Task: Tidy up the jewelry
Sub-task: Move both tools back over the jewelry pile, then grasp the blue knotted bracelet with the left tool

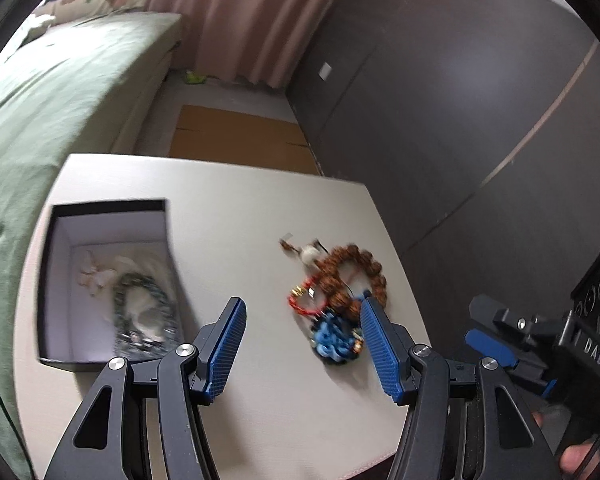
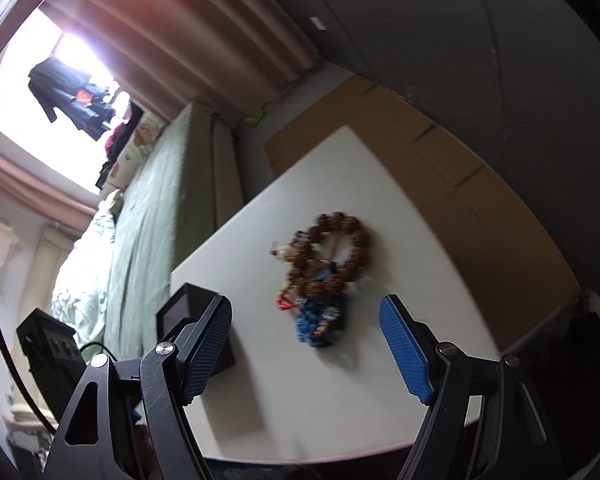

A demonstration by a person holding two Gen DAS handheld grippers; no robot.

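Note:
A pile of jewelry lies on the white table (image 1: pixel 240 208): a brown wooden bead bracelet (image 1: pixel 374 272), a red cord bracelet (image 1: pixel 300 300), a blue beaded piece (image 1: pixel 334 340) and a small white charm (image 1: pixel 310 254). The pile also shows in the right wrist view, with the brown bracelet (image 2: pixel 348 248) and blue piece (image 2: pixel 318 322). An open black box (image 1: pixel 104 280) at the left holds a dark green bead bracelet (image 1: pixel 146 308) and a pale item. My left gripper (image 1: pixel 302 330) is open and empty, above the table beside the pile. My right gripper (image 2: pixel 306 334) is open and empty, just short of the pile.
A green-covered bed (image 1: pixel 40 120) runs along the table's left side. Flat cardboard (image 1: pixel 240 140) lies on the floor behind the table, by a dark wall (image 1: pixel 440 100). Pink curtains (image 1: pixel 252 20) hang at the back. The right gripper's body (image 1: pixel 540 340) shows at the right table edge.

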